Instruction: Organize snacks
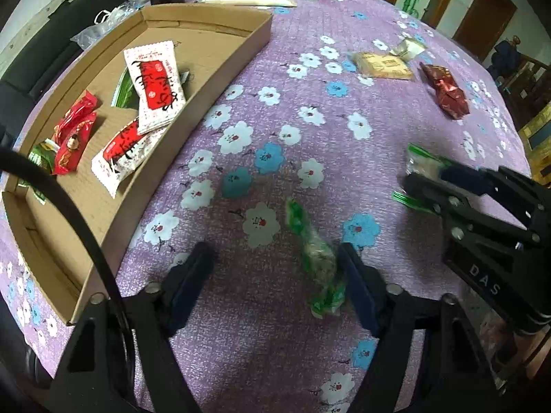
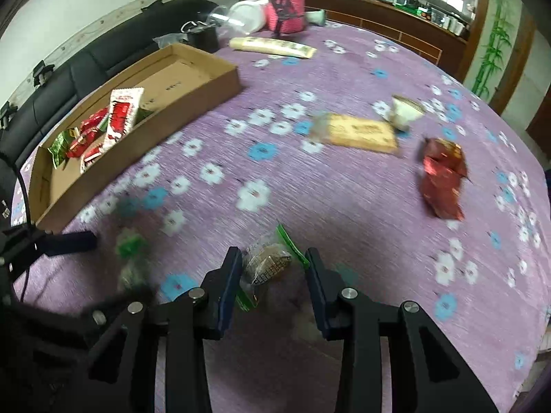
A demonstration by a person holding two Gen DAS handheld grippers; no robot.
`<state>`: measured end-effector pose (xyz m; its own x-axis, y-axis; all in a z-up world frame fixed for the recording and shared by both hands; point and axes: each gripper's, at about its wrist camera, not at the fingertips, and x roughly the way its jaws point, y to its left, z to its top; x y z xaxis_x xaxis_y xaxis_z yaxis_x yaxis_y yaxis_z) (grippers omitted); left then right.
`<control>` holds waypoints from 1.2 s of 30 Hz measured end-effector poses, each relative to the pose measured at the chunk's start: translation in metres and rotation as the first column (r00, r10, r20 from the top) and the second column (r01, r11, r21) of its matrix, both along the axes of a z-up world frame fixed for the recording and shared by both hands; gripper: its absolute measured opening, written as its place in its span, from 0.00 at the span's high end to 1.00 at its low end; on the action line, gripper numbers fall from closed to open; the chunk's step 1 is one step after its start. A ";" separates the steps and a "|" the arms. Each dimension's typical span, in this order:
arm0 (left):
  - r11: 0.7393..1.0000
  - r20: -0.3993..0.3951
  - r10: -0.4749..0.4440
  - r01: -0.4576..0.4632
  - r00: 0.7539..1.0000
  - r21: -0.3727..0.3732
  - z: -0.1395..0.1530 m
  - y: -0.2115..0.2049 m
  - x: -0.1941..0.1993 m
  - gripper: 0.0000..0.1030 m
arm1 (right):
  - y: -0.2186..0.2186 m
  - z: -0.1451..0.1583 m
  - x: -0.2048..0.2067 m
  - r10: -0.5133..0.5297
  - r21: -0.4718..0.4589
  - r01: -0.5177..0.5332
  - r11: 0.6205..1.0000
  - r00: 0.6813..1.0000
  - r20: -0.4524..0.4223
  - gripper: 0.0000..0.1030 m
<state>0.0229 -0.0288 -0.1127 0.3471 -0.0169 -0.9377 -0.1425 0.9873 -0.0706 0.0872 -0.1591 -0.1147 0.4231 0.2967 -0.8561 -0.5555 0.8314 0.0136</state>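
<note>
I count two green-ended snacks near me on the worktop, which wears a purple cloth with white and blue flowers. One green-wrapped snack lies between the fingers of my left tongs, close against the right finger while the left finger stands well clear of it, so those tongs are released. The other, a clear-wrapped biscuit with green ends, sits between the fingers of my right tongs; the left finger is against its wrapper and the right finger stands apart from it, so that grip is not clenched either (the view is blurred, so I would not swear to the contact).

Farther off to the right I count three more loose snacks: one dark red foil packet, one flat tan packet, and just beyond it one small pale packet.

The one container is a long shallow cardboard box on the left of the worktop. In it I count two white packets with red labels, one leaning over the other, two small red packets at their near left, one green packet at the near end, and another green one showing from under the upper white packet. The far half of the box is bare cardboard.

At the far edge lie a long cream packet and a pink knitted thing.
</note>
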 end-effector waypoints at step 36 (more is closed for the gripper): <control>0.991 0.007 -0.110 0.110 0.994 -0.078 0.004 0.007 -0.001 0.80 | -0.038 -0.002 -0.008 -0.081 0.065 0.079 0.995 0.996 0.033 0.79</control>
